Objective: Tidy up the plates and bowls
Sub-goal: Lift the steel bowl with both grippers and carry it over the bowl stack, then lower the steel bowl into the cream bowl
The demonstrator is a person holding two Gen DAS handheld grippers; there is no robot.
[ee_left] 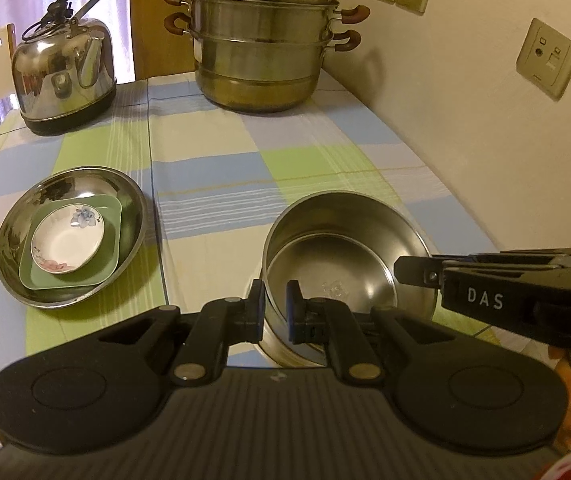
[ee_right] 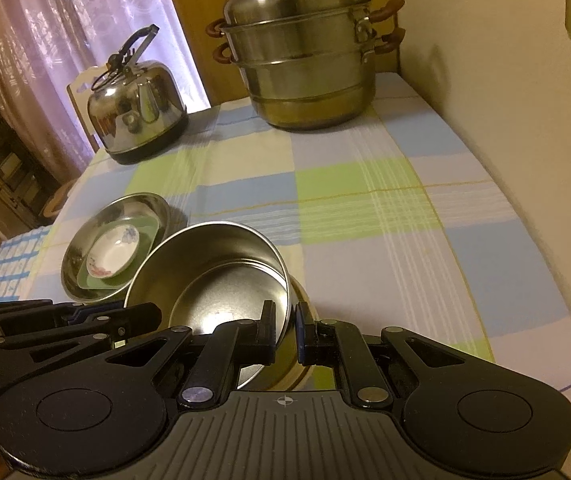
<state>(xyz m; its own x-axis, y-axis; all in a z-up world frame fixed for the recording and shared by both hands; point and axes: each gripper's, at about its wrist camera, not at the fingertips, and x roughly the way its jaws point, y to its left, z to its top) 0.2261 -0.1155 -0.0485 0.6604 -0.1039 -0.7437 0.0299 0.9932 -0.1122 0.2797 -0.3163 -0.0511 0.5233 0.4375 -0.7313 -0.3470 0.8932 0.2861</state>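
Both claws are clamped on my steel bowl (ee_left: 345, 264): left claw (ee_left: 275, 308) pinches its near rim, right claw (ee_right: 285, 330) the opposite rim. It sits low over the checkered counter (ee_left: 285, 168), right of the plate stack (ee_left: 69, 236).

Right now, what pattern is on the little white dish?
Painted flowers, one blue and one pink, on the little white dish; clearest in the left wrist view.
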